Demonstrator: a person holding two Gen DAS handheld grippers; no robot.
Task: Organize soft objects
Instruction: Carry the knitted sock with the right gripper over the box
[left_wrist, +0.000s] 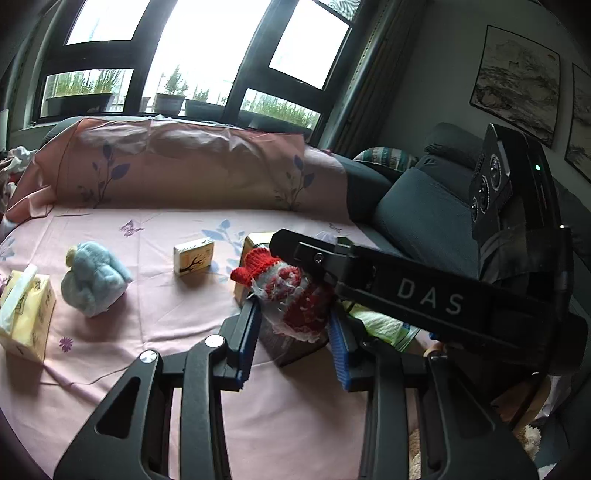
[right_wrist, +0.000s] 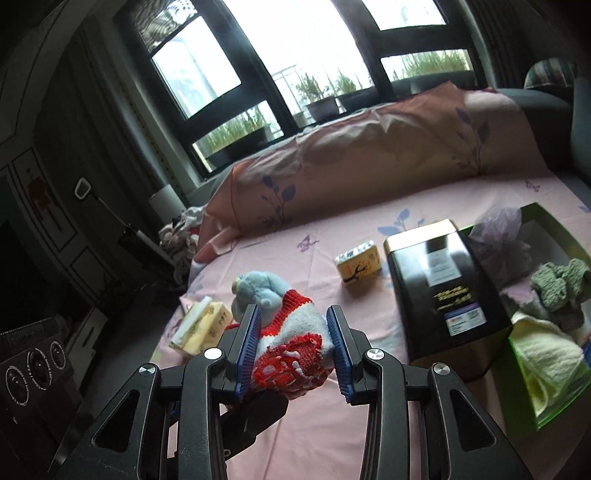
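I have the red-and-white knitted sock (right_wrist: 295, 347) clamped from both ends, my right gripper (right_wrist: 295, 347) squeezing one end and my left gripper (left_wrist: 293, 325) pinching the other, so I should keep both pinches even and move as one. The green box (right_wrist: 554, 410) of soft things sits at three o'clock, its near rim and the black tin (right_wrist: 443, 291) at two o'clock the edges to clear; pink sheet (right_wrist: 325, 443) lies open below.

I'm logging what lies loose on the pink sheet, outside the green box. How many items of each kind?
Soft blue plush toy: 1
Tissue packs, large yellow and small yellow: 2
Black and gold tin: 1
Total: 4
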